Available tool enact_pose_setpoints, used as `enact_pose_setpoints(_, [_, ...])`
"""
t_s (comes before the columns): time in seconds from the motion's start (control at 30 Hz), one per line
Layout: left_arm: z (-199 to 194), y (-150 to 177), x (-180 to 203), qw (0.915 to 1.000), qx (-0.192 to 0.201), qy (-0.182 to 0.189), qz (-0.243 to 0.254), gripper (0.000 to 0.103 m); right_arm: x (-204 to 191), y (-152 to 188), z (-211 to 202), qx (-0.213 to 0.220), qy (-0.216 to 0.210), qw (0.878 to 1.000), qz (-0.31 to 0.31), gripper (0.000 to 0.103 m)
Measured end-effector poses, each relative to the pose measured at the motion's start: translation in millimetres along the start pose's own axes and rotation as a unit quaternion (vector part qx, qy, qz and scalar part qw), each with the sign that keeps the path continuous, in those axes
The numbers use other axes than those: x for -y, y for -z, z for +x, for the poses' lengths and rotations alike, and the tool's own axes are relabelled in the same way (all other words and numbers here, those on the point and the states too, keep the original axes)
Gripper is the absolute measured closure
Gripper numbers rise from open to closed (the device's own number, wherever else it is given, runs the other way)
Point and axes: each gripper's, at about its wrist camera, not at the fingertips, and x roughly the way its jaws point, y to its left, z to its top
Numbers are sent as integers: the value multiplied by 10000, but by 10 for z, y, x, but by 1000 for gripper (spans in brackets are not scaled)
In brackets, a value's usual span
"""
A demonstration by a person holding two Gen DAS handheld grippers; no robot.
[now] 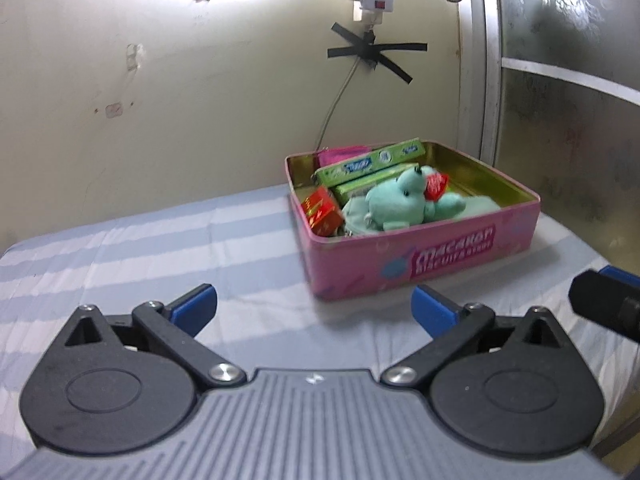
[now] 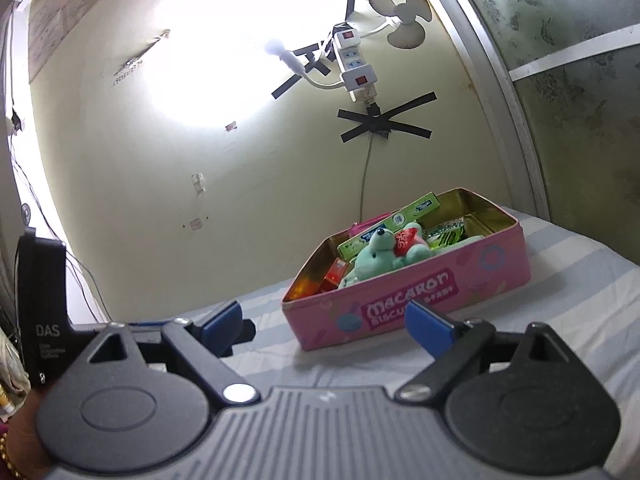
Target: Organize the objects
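Jaws apart, pink tin [image 1: 416,264] ahead.

Tin [image 1: 440,268] on the bed [image 1: 160,248] at centre right of the frame, plush toy [image 1: 400,200] in its middle, small box [image 1: 322,212] at its left, long cartons [image 1: 368,164] behind, wall [image 1: 180,100] beyond

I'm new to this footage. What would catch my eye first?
The open pink biscuit tin on the striped bedsheet, with a mint plush toy lying on top of green boxes. Above it, a white power strip is taped to the wall with black crosses.
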Motion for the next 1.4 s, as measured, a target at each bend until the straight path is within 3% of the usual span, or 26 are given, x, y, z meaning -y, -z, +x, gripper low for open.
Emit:
enact_pose_setpoints(0.5, [-419,399,-84,9990,82,-344,-274,0,-215,182,-373,91,-92,9999,58,6])
enact_pose_setpoints(1.03, [-529,647,-141,9968,-402,-596,-339,0,-280,361,-321,93,12,9998,174,3])
enact_pose_setpoints(1.4, [-745,666,-31,9976,-52,-692,-40,0,-317,410,-376,287,357,9988,141,0])
